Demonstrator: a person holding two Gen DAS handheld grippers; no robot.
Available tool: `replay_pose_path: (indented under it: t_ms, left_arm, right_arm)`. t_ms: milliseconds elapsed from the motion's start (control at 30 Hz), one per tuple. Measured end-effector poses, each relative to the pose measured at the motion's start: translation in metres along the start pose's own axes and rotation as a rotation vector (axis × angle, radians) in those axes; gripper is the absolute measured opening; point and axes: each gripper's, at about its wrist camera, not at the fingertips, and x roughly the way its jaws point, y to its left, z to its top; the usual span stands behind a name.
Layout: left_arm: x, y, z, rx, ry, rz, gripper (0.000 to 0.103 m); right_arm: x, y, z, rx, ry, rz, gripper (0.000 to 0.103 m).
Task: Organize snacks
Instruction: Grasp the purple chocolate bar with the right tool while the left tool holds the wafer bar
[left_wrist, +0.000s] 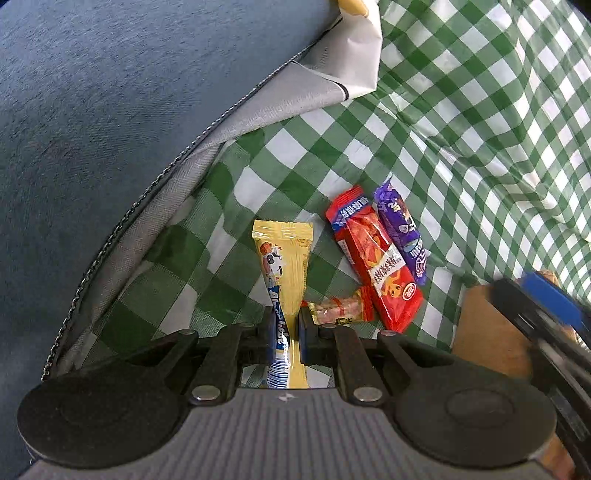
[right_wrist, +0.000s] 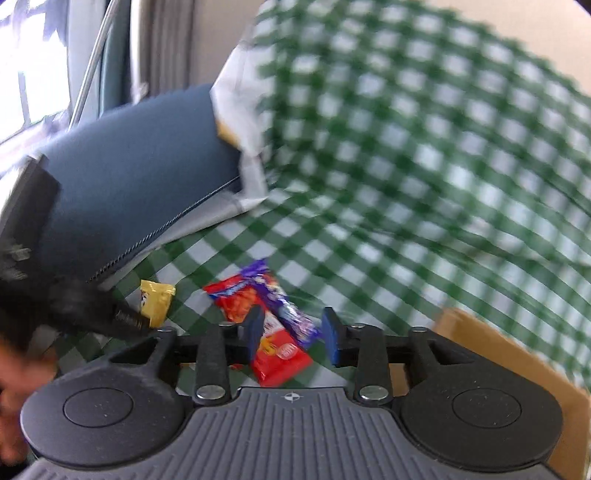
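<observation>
My left gripper (left_wrist: 287, 325) is shut on a long yellow snack stick (left_wrist: 284, 269) with a cow picture, held above the green checked cloth (left_wrist: 461, 122). A red snack packet (left_wrist: 376, 266), a purple packet (left_wrist: 400, 234) and a small clear-wrapped snack (left_wrist: 341, 308) lie on the cloth just right of it. My right gripper (right_wrist: 291, 334) is open above the red packet (right_wrist: 280, 363) and the purple packet (right_wrist: 291, 314). The yellow stick (right_wrist: 157, 302) and the left gripper (right_wrist: 92, 306) show at the left of the right wrist view, which is blurred.
A blue cushion (left_wrist: 110, 110) with a zip edge and grey lining borders the cloth on the left. A cardboard box (left_wrist: 491, 332) sits at the right, also in the right wrist view (right_wrist: 498, 350). A white paper bag (left_wrist: 354, 55) lies at the back.
</observation>
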Motion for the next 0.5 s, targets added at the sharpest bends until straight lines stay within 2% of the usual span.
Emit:
replay_pose_path:
  t_ms: [167,267,500]
  left_arm:
    - [0.000,0.003,0.000,-0.028,0.017,-0.003,0.012]
    - [-0.001,0.004,0.001,-0.040,0.029,-0.011,0.012]
    - [-0.002,-0.002,0.001,-0.045,0.034,-0.015,0.012]
  right_arm:
    - [0.069,0.000,0.011,-0.028,0.079,-0.005,0.045]
    - [0.097,-0.004,0.013,-0.028,0.094,0.007,0.048]
    - [0.142,-0.003,0.009,-0.036,0.188,0.125,0.052]
